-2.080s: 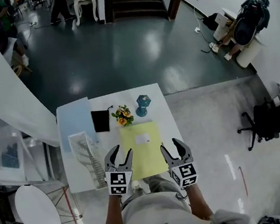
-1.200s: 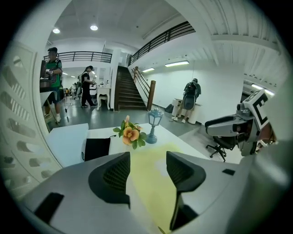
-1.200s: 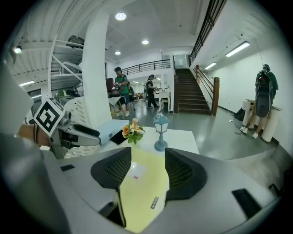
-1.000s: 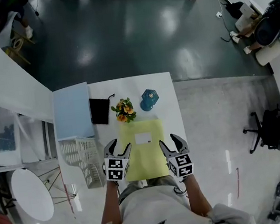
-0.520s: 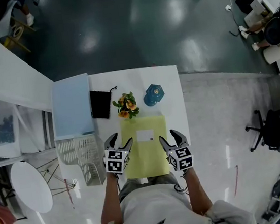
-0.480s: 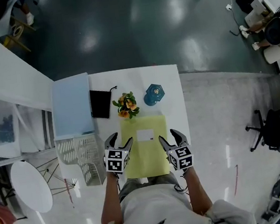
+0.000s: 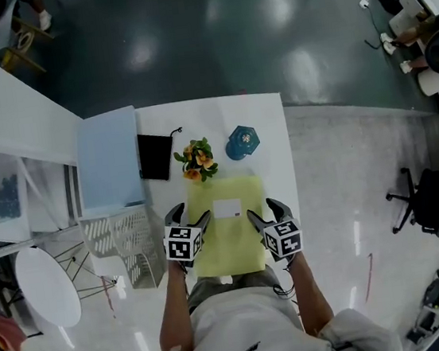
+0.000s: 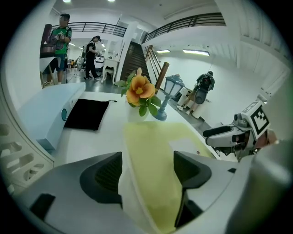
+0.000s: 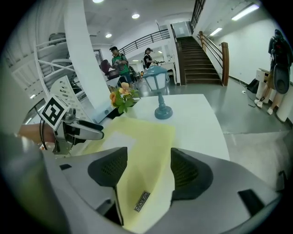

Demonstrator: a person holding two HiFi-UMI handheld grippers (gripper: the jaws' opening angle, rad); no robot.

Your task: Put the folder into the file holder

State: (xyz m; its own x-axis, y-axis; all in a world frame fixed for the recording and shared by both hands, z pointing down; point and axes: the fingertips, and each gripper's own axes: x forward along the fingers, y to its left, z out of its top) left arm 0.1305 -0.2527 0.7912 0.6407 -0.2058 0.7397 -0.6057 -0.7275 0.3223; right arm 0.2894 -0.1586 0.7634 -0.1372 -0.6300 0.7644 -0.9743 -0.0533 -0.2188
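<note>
Lowered, down-tilted, left claw point(image 7: 189, 212), freshly opened, and open right claw point(image 7: 263, 207) straddle folder point(image 7: 230, 245) edges.

Matt yellow paper folder point(image 7: 228, 230) on a smooth white table point(image 7: 196, 121); the dark floor point(image 7: 209, 35) is glossy.

Your white tabletop point(image 7: 271, 128) bears the yellow folder point(image 7: 232, 241) at its near edge. Beyond the folder stand orange flowers point(image 7: 195, 159) and a blue lantern point(image 7: 241, 142); left of it, the white file holder point(image 7: 123, 238), a black pouch point(image 7: 155, 156), a pale-blue case point(image 7: 109, 159).
</note>
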